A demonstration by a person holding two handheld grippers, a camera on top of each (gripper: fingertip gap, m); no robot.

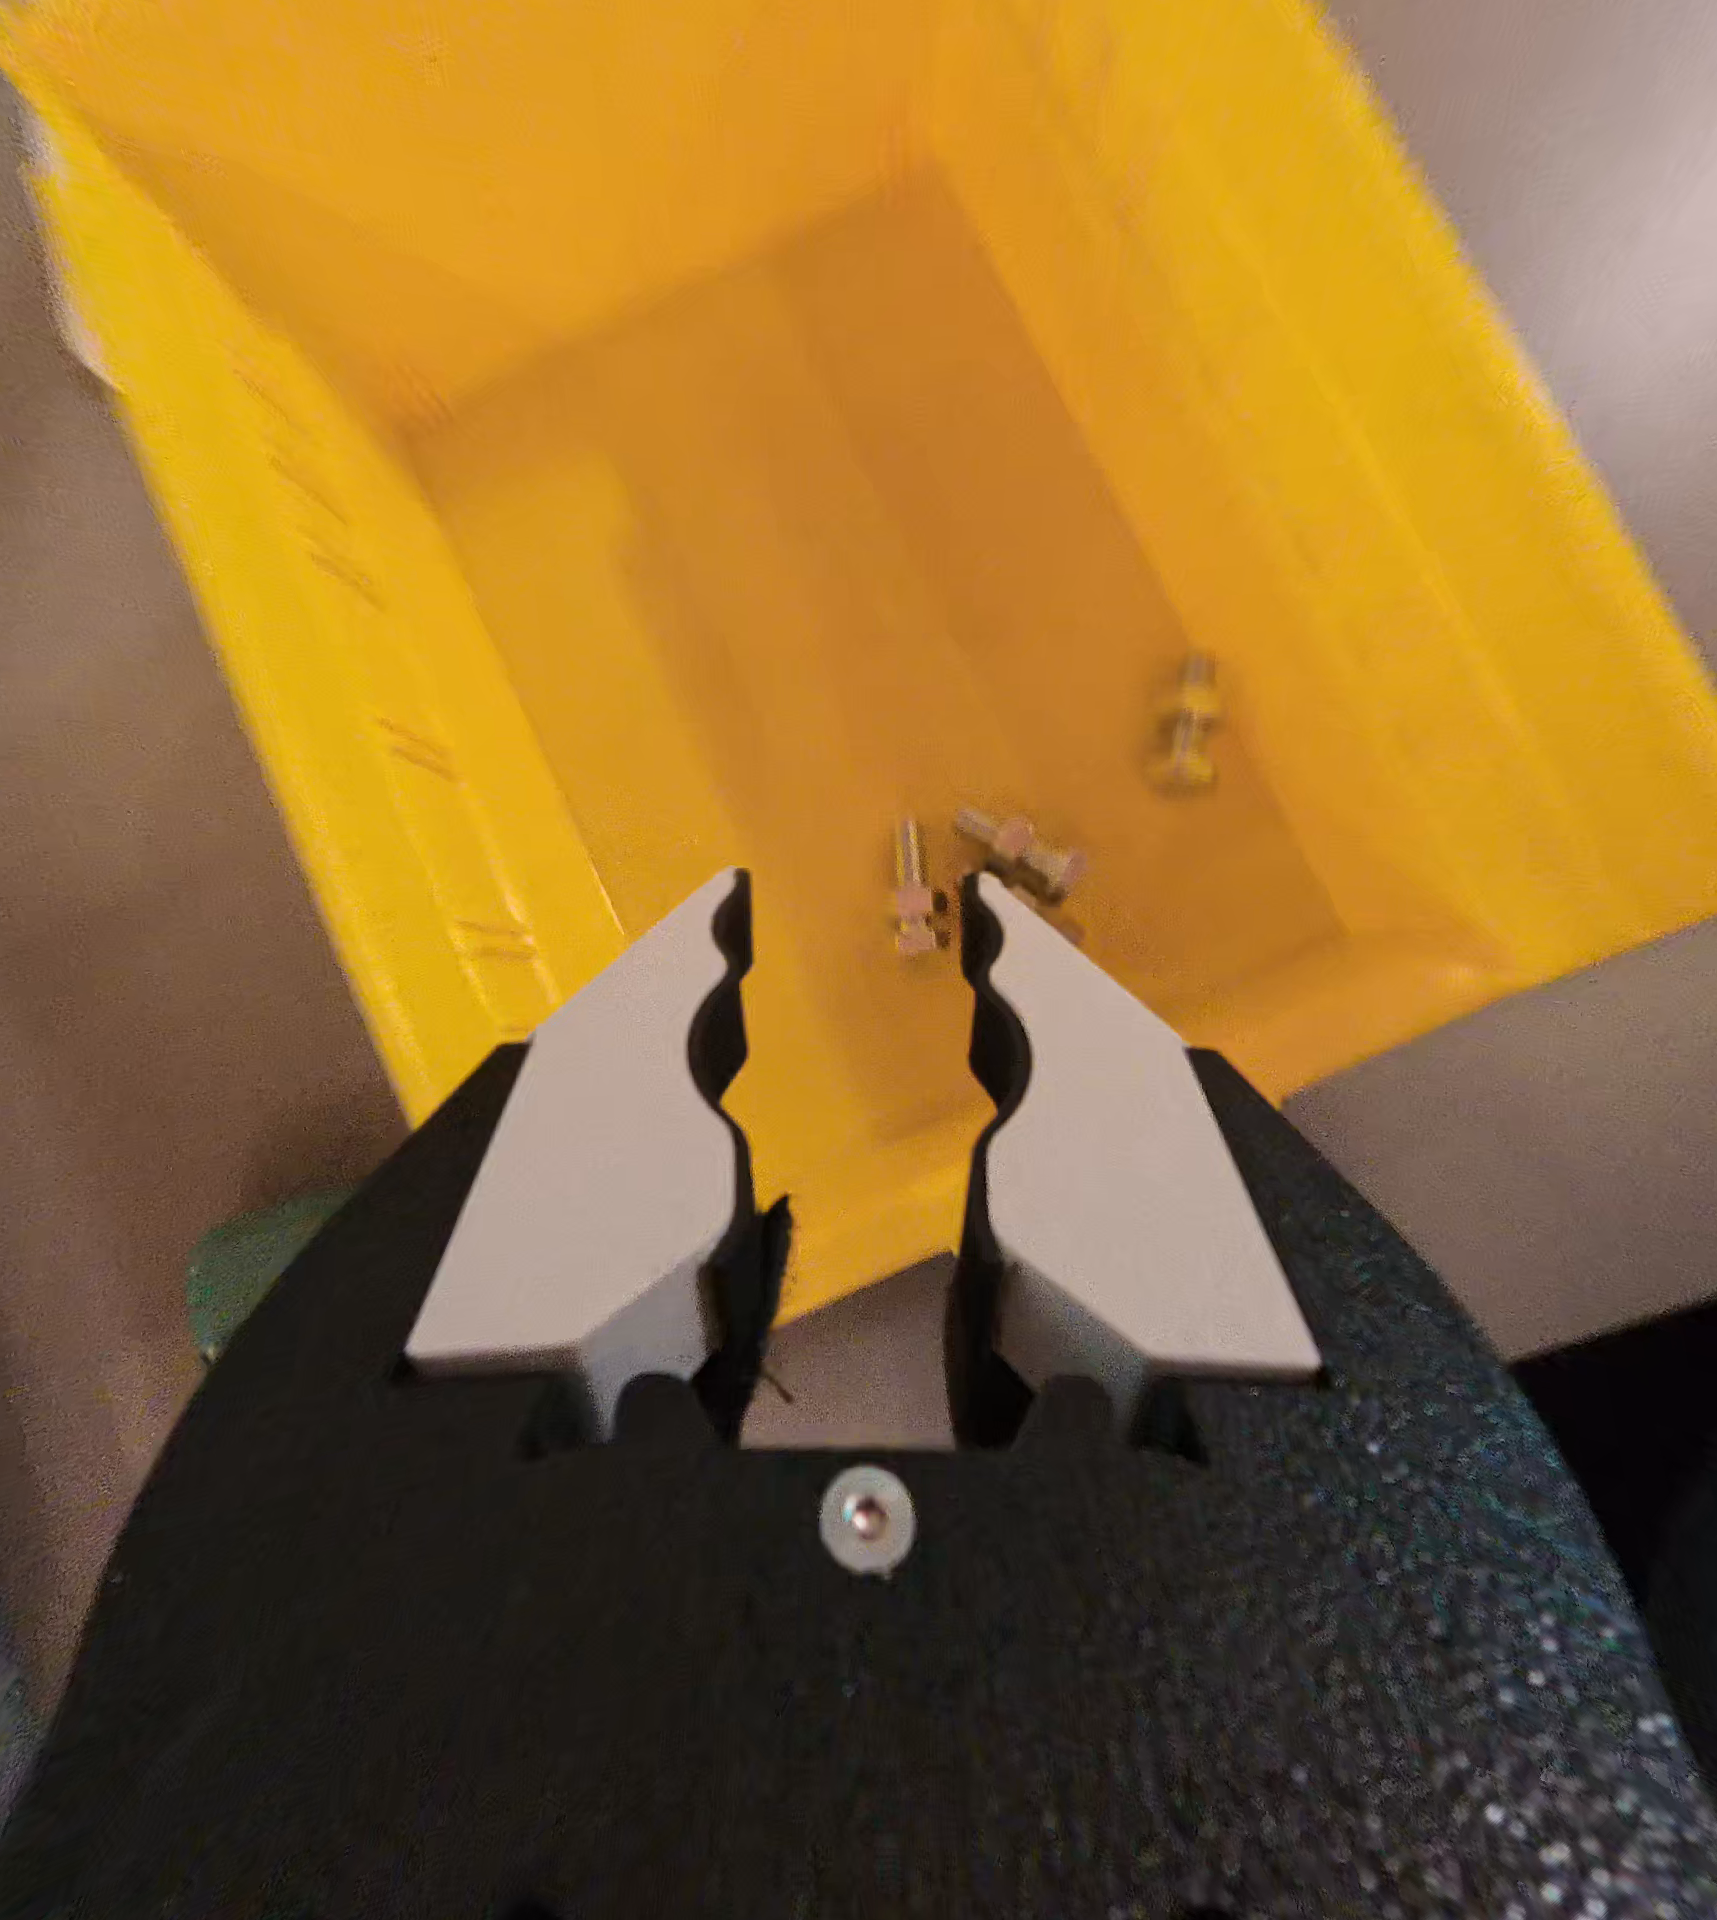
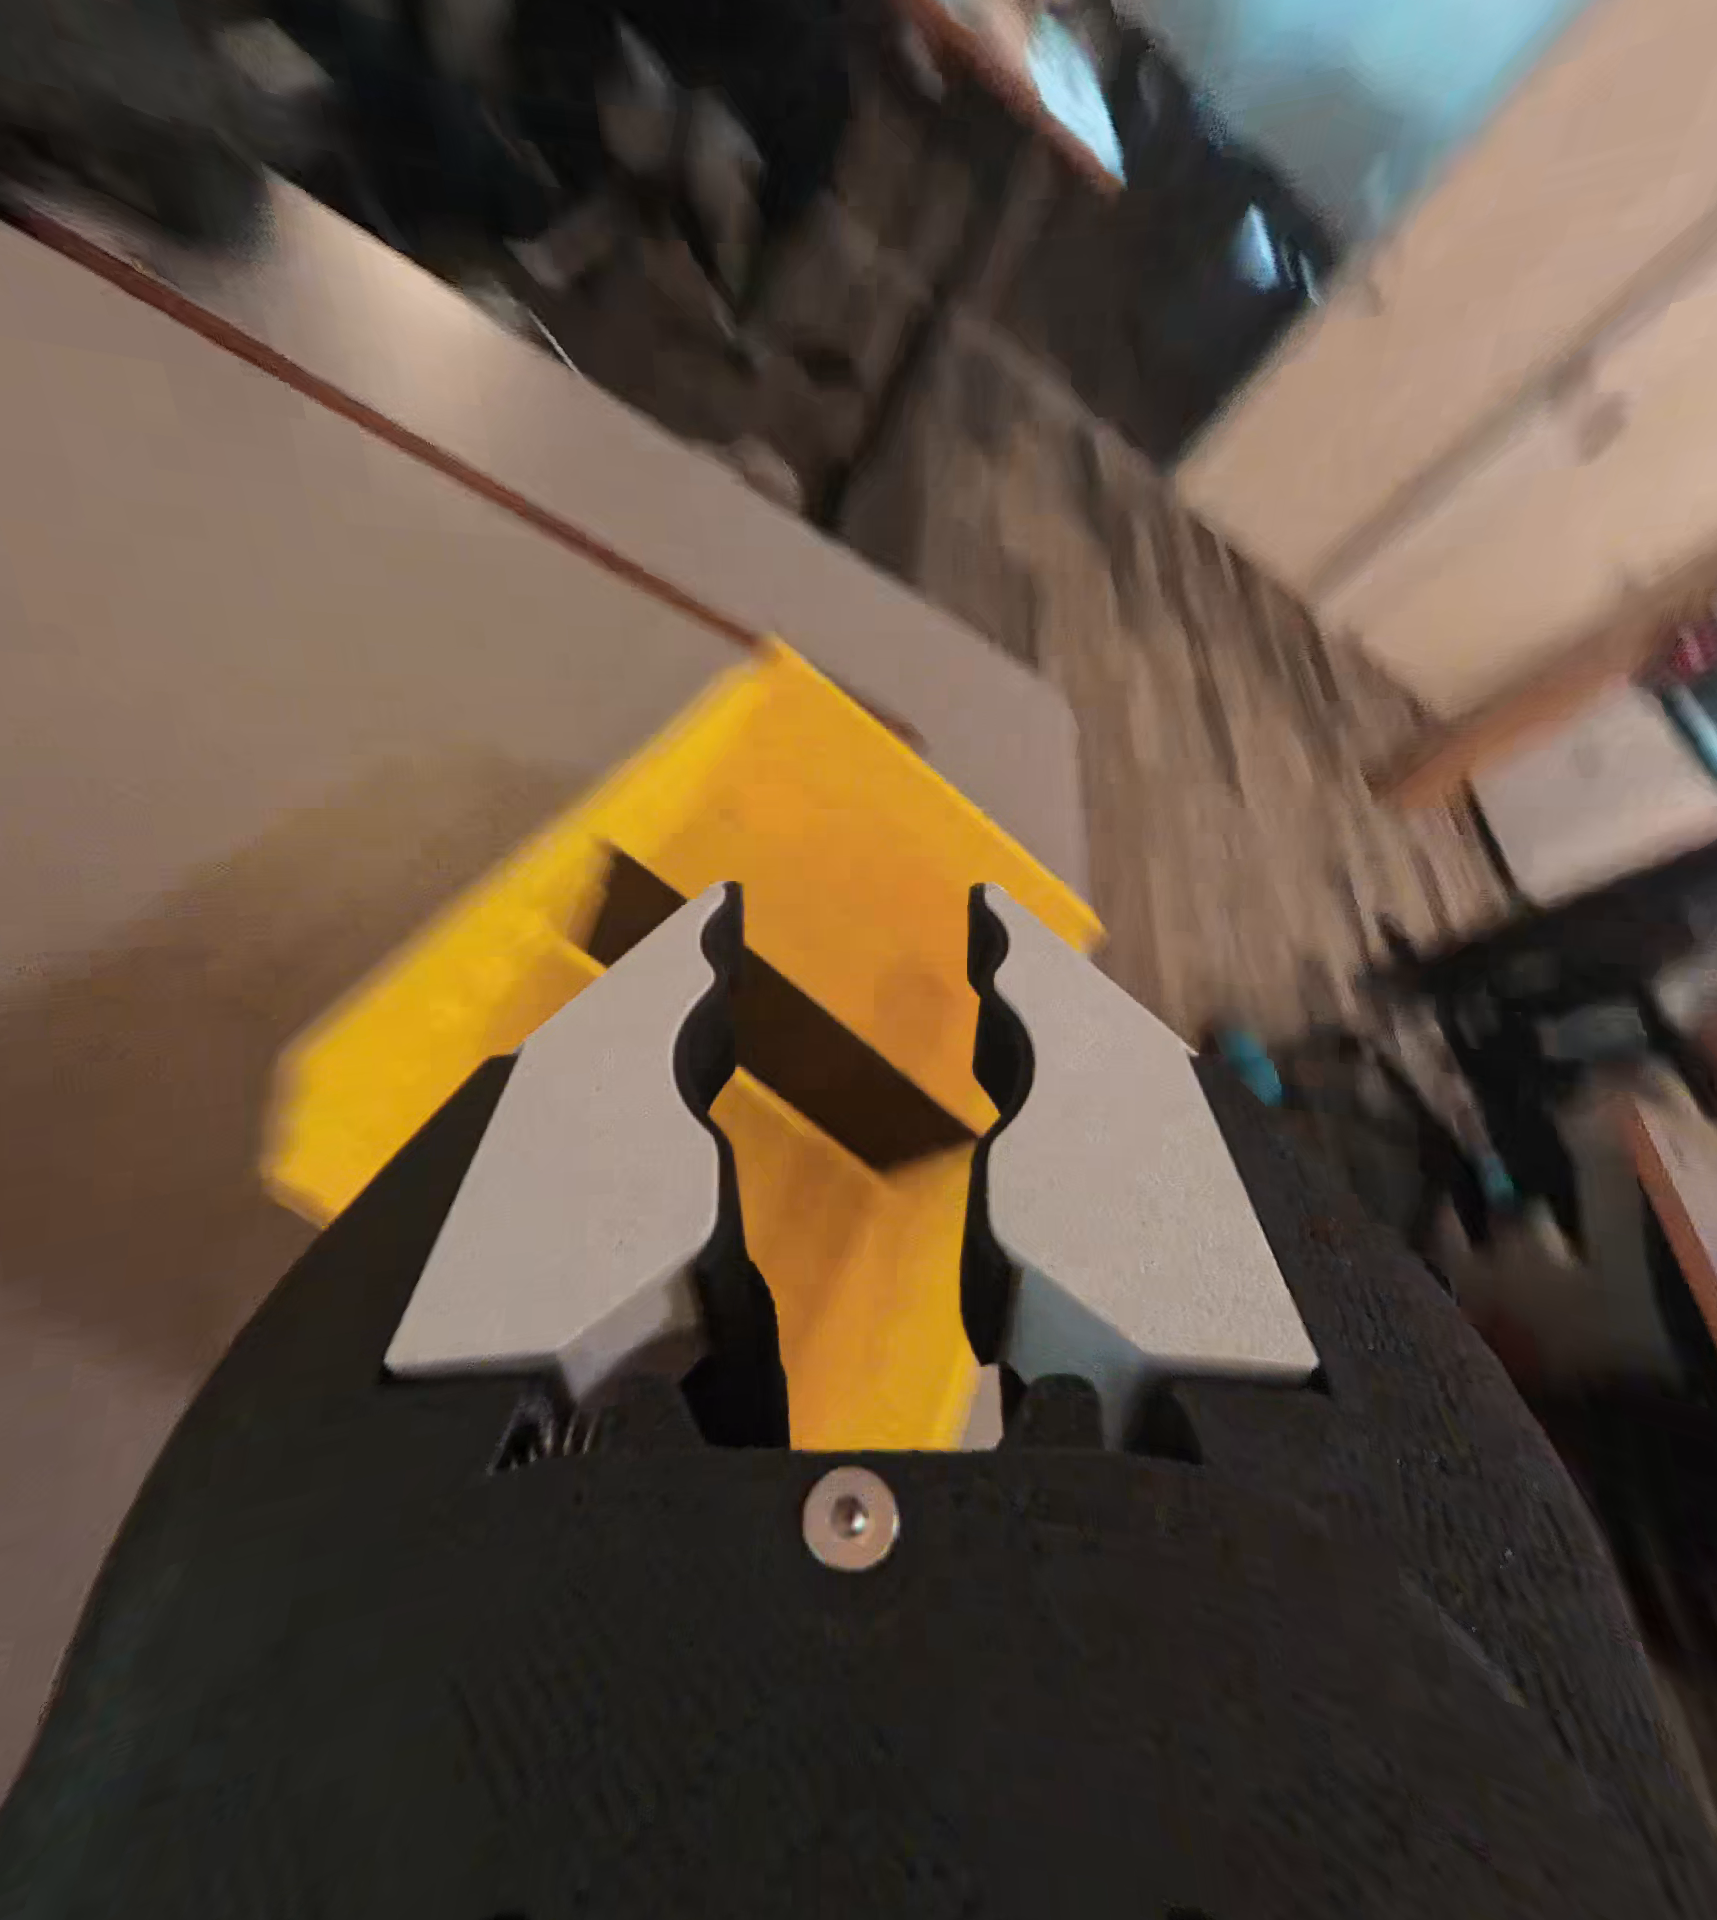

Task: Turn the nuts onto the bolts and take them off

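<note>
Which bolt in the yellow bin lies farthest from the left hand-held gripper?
The lone bolt toward the bin's right wall. The other two lie close together just beyond the left hand-held gripper's fingertips.

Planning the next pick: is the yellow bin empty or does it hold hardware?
Not empty. The yellow bin holds a few bolts with nuts on its floor, ahead of the open left tool.
</note>
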